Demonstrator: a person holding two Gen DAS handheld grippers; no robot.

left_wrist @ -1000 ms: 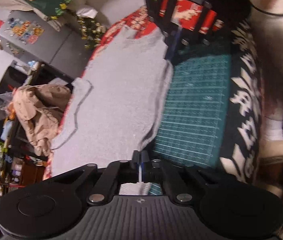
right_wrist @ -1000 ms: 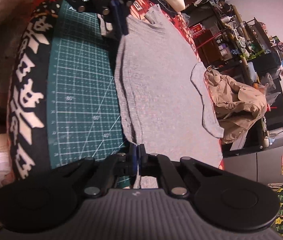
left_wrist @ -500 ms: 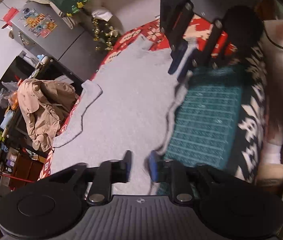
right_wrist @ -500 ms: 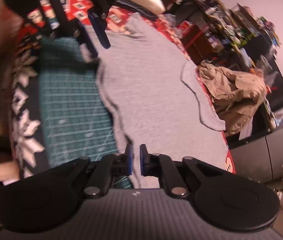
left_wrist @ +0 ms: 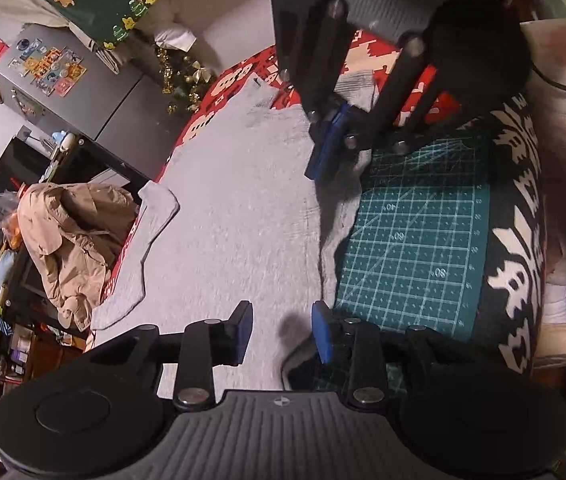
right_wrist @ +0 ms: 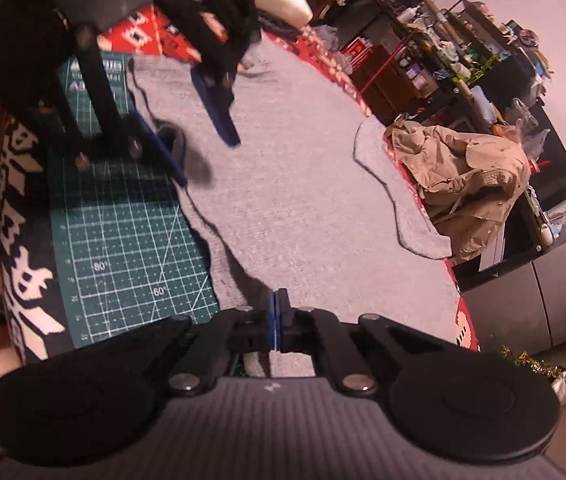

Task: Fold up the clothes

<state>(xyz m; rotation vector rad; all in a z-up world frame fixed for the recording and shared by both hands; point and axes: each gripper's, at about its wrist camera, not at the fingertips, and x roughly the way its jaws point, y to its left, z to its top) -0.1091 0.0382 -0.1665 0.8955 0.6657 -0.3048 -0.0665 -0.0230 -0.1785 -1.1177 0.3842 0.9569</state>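
Red patterned cloth (left_wrist: 251, 68) covers the table, with a green cutting mat (left_wrist: 423, 236) laid at its near side beside a black-and-white patterned fabric (left_wrist: 519, 208). Spread flat across cloth and mat is the grey shirt (left_wrist: 223, 216), one sleeve (left_wrist: 139, 252) reaching toward the table's far edge, where a tan jacket (left_wrist: 67, 236) lies heaped. Cluttered shelves (right_wrist: 443, 52) and a grey cabinet (left_wrist: 43, 80) with stickers fill the background.

Left tongs (left_wrist: 281, 332): blue-padded fingers spread wide apart, empty, poised over the shirt's near edge where it meets the mat.

Right tongs (right_wrist: 277, 314): pads pressed together; a fold of grey fabric rises to them at the shirt's edge, but whether cloth lies between the pads cannot be told. In the left wrist view the right tongs appear opposite, fingers together over the shirt's edge near the collar (left_wrist: 259, 96).
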